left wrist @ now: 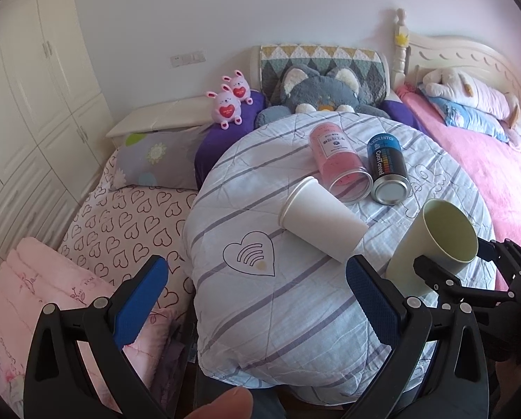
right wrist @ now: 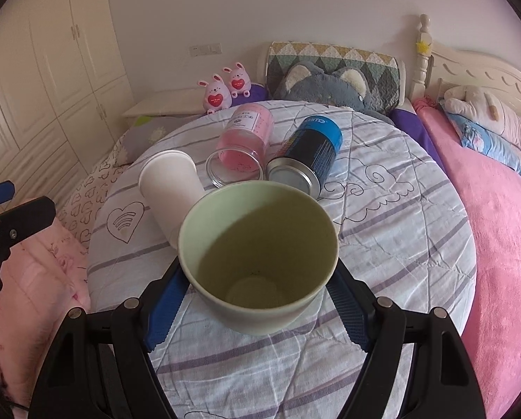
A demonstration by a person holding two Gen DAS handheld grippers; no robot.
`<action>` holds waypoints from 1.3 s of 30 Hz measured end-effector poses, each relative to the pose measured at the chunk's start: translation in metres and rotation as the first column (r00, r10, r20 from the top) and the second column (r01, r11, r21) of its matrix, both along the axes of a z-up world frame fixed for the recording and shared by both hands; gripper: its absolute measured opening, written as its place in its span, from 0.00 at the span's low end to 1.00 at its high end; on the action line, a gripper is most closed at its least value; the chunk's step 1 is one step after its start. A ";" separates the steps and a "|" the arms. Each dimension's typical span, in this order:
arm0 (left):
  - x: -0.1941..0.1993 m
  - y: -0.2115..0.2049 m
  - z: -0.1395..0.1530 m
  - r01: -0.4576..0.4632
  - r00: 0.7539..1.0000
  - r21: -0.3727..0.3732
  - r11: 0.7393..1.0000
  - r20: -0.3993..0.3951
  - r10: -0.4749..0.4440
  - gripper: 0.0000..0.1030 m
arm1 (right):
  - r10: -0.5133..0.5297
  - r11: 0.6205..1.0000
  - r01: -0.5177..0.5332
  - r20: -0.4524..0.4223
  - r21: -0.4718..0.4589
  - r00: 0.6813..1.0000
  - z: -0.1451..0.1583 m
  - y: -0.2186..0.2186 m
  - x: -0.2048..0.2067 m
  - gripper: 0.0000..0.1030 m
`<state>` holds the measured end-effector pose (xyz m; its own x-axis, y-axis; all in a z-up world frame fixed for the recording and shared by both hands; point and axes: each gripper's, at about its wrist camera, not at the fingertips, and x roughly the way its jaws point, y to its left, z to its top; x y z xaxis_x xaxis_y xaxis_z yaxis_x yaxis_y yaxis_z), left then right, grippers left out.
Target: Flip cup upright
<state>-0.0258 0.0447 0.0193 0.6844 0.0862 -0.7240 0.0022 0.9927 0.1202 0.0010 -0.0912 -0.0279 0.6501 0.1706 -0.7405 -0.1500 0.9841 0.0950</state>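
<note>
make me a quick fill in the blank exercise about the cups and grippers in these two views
1. The right gripper is shut on the pale ____ plastic cup.
2. The white paper cup lies on its ____ on the striped quilt.
3. The left gripper is ____ and holds nothing.
4. Beside the clear pink jar lies a blue and ____ metal can.

Missing words: green; side; open; black

Your left gripper (left wrist: 257,300) hangs with its jaws spread wide and nothing between the blue pads (left wrist: 143,300); your thumb tip (left wrist: 225,403) shows at the bottom edge. Your right gripper (right wrist: 257,309) has its jaws closed against the sides of the green cup (right wrist: 260,255), holding it tilted, mouth toward the camera.
</note>
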 end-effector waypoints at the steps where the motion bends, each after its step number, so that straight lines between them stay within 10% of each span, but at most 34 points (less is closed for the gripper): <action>1: 0.000 0.000 0.000 0.001 1.000 0.001 1.000 0.001 -0.001 1.00 | -0.001 1.000 0.001 0.004 0.003 1.000 0.001 0.000 -0.001 0.77; 12: -0.007 0.003 0.003 -0.007 1.000 -0.006 1.000 0.013 0.007 1.00 | 0.109 0.984 -0.097 -0.076 0.150 0.991 0.030 0.000 -0.030 0.77; 21: -0.012 -0.003 0.003 0.006 1.000 0.004 1.000 0.012 -0.006 1.00 | 0.063 0.965 -0.006 -0.211 0.261 0.975 -0.024 -0.017 0.019 0.79; 39: -0.004 -0.070 -0.012 0.172 0.978 -0.046 0.984 -0.109 -0.176 1.00 | -0.183 0.965 0.187 -0.038 0.186 0.982 0.025 -0.074 -0.055 0.80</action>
